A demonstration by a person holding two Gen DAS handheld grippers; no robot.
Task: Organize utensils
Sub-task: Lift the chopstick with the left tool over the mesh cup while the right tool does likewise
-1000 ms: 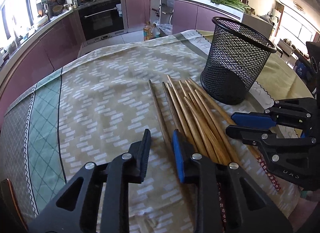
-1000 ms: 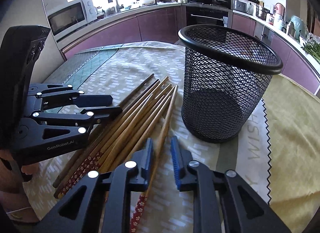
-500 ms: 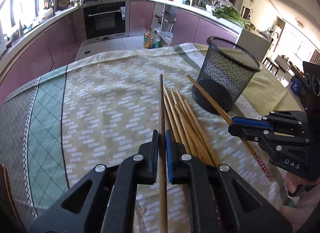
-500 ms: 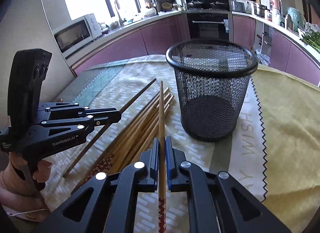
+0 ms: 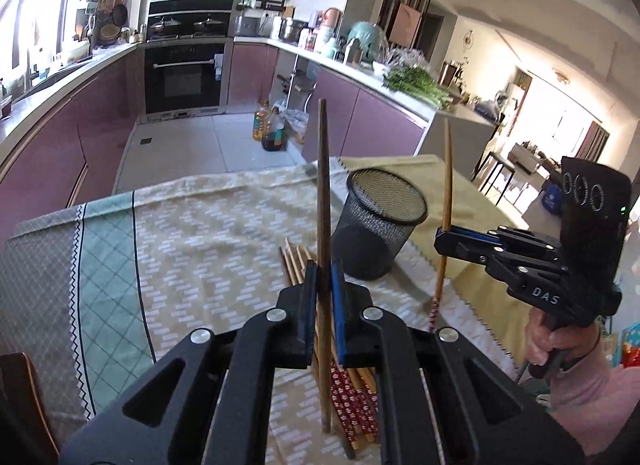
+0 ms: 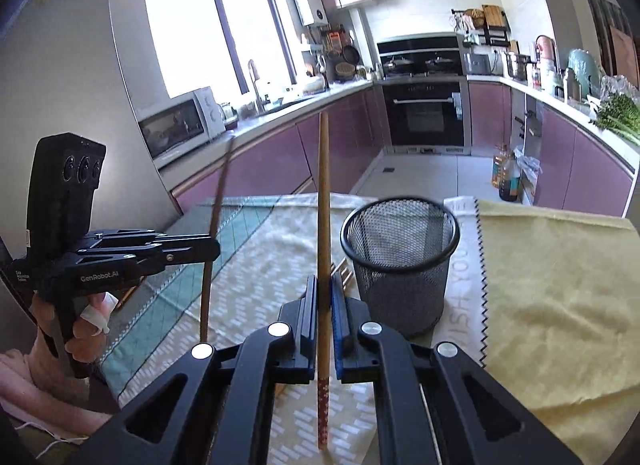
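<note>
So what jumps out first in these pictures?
Two black hand-held claws, each pinching one chopstick upright above the table: the left claw grips a dark chopstick, the right claw a pale chopstick. Between them a black mesh cup stands on the patterned tablecloth, beside the remaining chopsticks.

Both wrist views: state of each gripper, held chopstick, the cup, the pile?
left gripper: shut on dark chopstick, lifted
right gripper: shut on light chopstick, lifted
mesh cup: upright, empty
remaining chopsticks: flat on tablecloth beside cup
</note>
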